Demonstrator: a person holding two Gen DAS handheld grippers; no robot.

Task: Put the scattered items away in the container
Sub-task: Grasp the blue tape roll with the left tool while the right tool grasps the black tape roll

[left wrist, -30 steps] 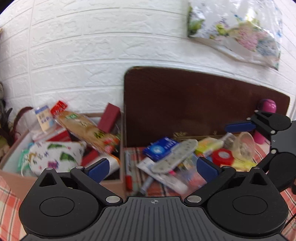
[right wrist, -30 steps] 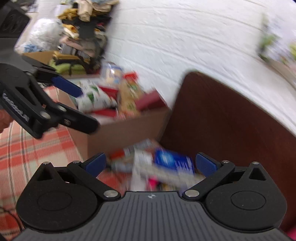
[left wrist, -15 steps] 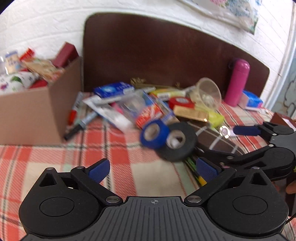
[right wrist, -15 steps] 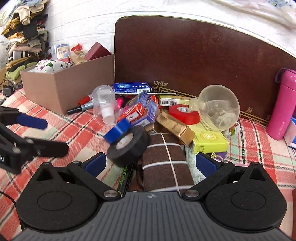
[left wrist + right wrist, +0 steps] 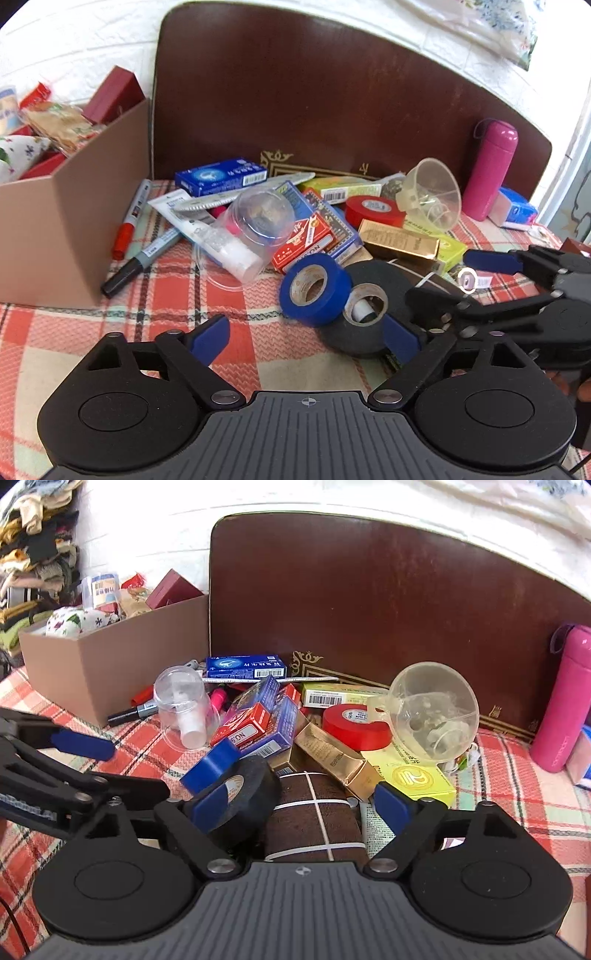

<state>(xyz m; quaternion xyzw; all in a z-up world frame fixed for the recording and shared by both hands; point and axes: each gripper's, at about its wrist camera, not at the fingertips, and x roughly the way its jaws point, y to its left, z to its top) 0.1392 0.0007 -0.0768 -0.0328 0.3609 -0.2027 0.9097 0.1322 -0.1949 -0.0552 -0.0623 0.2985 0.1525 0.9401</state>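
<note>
A cardboard box (image 5: 74, 206) full of items stands at the left; it also shows in the right wrist view (image 5: 110, 664). A pile of small items lies beside it: a blue tape roll (image 5: 314, 288), a black tape roll (image 5: 369, 314), a red tape roll (image 5: 356, 725), a gold box (image 5: 336, 760), a brown rolled cloth (image 5: 314, 823). My left gripper (image 5: 306, 332) is open, just short of the blue and black rolls. My right gripper (image 5: 301, 801) is open over the brown cloth, its left finger against the black roll (image 5: 247, 790).
A clear cup (image 5: 243, 236), markers (image 5: 140, 258), blue and red card boxes (image 5: 258, 720), a clear funnel-like cup (image 5: 432, 712) and a yellow box (image 5: 417, 779) lie in the pile. A pink bottle (image 5: 565, 698) stands right. A brown headboard (image 5: 332, 110) is behind.
Both grippers swung from the box toward the pile and came down close to the tape rolls. Both stay open and empty.
</note>
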